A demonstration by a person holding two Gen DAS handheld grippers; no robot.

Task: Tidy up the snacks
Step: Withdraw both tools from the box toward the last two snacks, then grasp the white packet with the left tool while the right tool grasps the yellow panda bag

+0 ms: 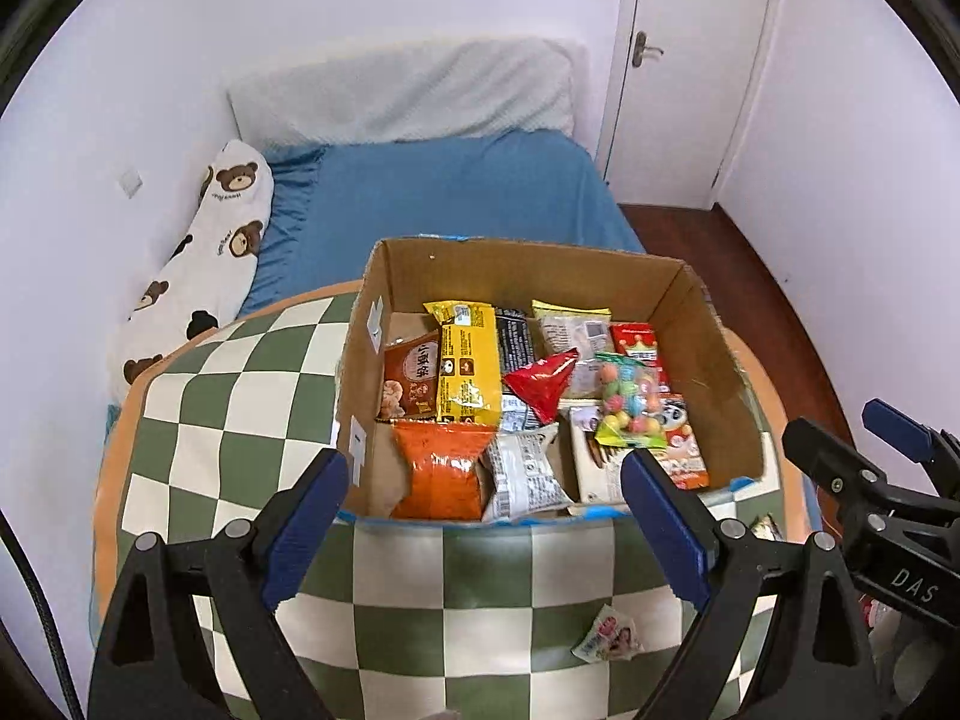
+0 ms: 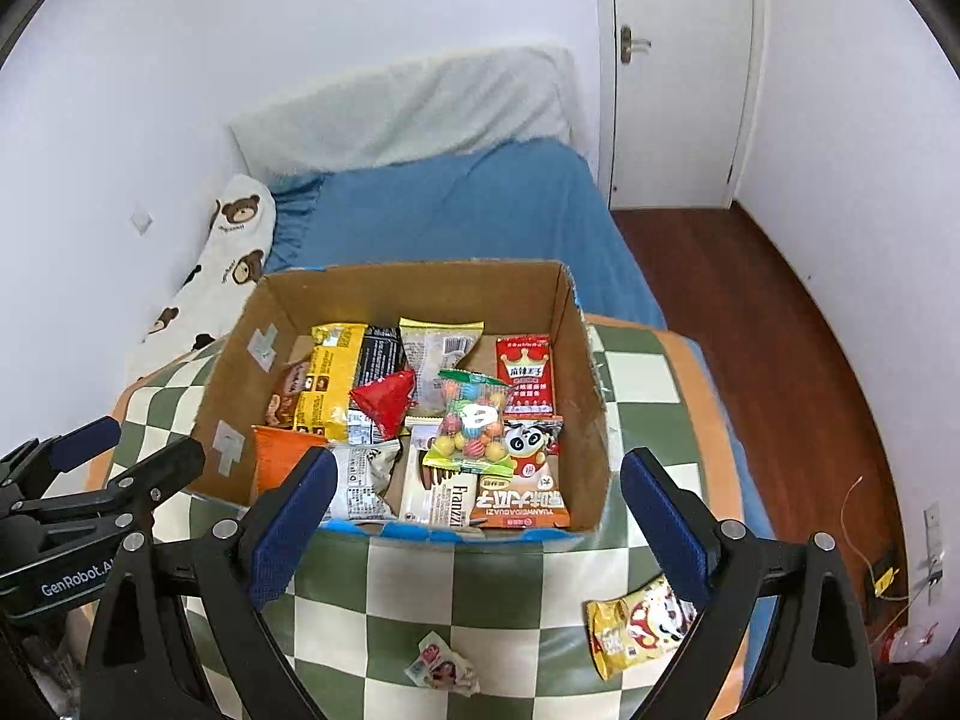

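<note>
My left gripper (image 1: 483, 519) stands with its blue-padded fingers (image 1: 309, 513) spread wide; nothing lies between them. My right gripper (image 2: 477, 516) is spread in the same way and is likewise empty. Both point down at a slant toward the open brown cardboard box (image 2: 585, 360), which sits on the green-and-white checkered cushion with an orange border (image 1: 240, 396). In the left wrist view the right gripper shows at the right edge; in the right wrist view the left gripper (image 2: 90, 450) shows at the left edge.

Contents of the box, all loose and partly overlapping:
- a yellow-and-black packet (image 1: 468, 366) lying lengthwise toward the left wall;
- a brown packet with printed characters (image 1: 411, 381) just left of it, against the wall;
- an orange crinkled packet (image 1: 444, 468) at the near left corner;
- a red triangular foil pouch (image 1: 543, 381) near the middle, resting on other packets;
- a clear bag of multicoloured candy balls (image 2: 474, 423) right of the pouch;
- a red packet with a crown print (image 2: 525, 372) toward the far right;
- a white-and-orange packet with a panda print (image 2: 528, 450), near right.

Outside the box, two items lie on the cushion: a small white wrapper with a pink picture (image 2: 441, 669) close in front of the grippers, and a yellow-and-red crumpled snack bag (image 2: 636, 621), partly hidden behind the right gripper's right finger.

The cushion rests on a bed with a blue sheet (image 1: 456, 192). A white pillow printed with brown bears (image 1: 204, 258) lies along the wall at left.
</note>
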